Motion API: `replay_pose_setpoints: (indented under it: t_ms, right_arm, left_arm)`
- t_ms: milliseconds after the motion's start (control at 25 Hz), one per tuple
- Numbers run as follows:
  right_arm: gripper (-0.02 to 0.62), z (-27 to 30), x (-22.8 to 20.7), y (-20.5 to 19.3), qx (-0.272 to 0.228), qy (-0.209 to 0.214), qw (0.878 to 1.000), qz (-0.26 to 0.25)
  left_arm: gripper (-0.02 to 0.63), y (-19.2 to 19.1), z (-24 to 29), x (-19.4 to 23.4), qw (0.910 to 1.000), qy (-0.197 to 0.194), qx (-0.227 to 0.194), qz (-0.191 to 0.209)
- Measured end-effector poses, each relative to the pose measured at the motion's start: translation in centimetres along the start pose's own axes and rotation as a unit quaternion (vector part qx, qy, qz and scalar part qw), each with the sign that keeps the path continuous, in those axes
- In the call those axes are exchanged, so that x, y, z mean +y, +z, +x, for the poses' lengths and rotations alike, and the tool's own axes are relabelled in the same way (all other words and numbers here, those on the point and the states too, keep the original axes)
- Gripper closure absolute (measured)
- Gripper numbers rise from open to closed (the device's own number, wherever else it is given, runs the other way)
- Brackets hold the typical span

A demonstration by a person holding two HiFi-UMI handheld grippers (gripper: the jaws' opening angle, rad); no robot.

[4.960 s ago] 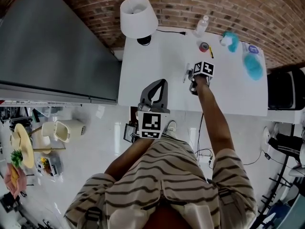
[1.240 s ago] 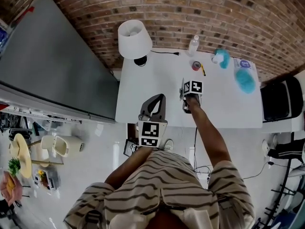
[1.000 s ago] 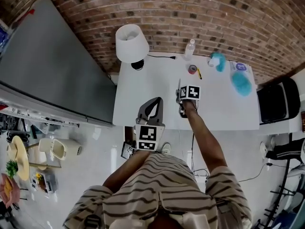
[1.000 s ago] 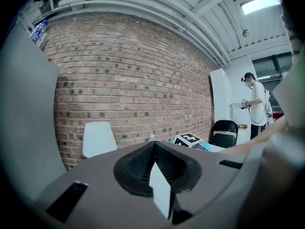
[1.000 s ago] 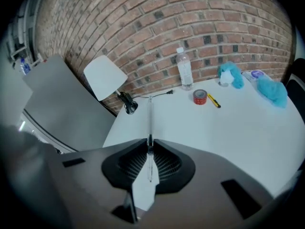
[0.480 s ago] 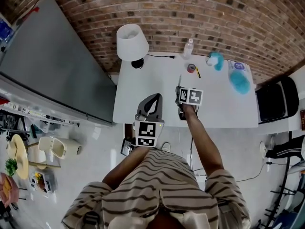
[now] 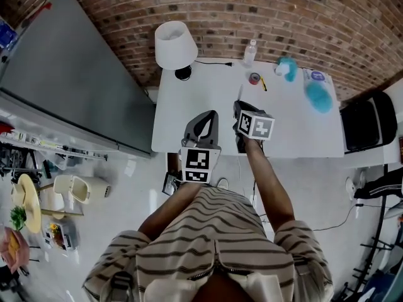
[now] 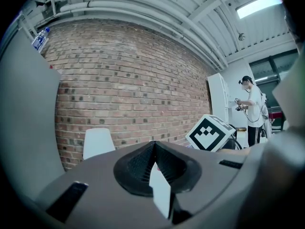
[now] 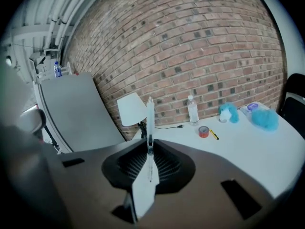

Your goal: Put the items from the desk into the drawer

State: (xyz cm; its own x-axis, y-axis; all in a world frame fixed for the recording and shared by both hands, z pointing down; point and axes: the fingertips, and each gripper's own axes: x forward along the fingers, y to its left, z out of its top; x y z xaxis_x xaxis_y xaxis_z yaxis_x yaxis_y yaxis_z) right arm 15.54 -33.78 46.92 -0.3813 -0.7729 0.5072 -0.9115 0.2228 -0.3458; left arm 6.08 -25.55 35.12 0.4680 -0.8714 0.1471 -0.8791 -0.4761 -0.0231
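Head view and both gripper views of a white desk (image 7: pixel 189 106) set against a brick wall (image 7: pixel 283 11); the right gripper (image 9: pixel 150 142) has its jaws pinched on a slender white stick-like item (image 9: pixel 150 116), which stands up out of the seam between them and reaches well past their tips, its far end showing just beside the shade of a white lamp (image 9: pixel 132 109) in the right gripper view; what kind of item it is cannot be told; seen from the head camera, this gripper is above the front half of the desk, its marker cube (image 7: pixel 255 126) facing up; the left gripper (image 8: pixel 155 144) has its jaws pressed together with nothing between them, and sits at the desk's front edge, to the left of the right gripper; along the back of the desk lie a clear bottle (image 7: pixel 250 52), a red tape roll (image 7: pixel 254 78) with a short yellow tool (image 7: pixel 262 83) just beside it, two teal fluffy items (image 7: pixel 320 97) and a white pack (image 7: pixel 315 75) with a purple label, all well apart from both grippers; the print on the pack's label and on the bottle is too small to read; the only clear markings are the black-and-white squares on the cubes; a large grey panel (image 7: pixel 69 74) stands left of the desk.
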Motion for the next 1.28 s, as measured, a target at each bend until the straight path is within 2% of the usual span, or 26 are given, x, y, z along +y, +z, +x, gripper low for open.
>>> replay_pose_setpoints:
  t_ms: [280,960,1280]
  right_arm:
    - [0.545,-2.7,2.0,3.0,-0.077,-0.005,0.996,-0.052]
    - [0.545,-7.9,6.3,5.9,-0.165,0.001,0.982,-0.096]
    - [0.545,-11.0,8.4,7.0,-0.207,0.009,0.971,-0.122]
  left_arm:
    - [0.598,0.3,-0.5,0.4,1.0,0.005,-0.004,0.001]
    - [0.598,1.8,-1.3,0.6,0.9998,-0.001,-0.019,0.008]
    - [0.598,3.0,-1.2,0.4,0.9994,-0.011,-0.031,0.007]
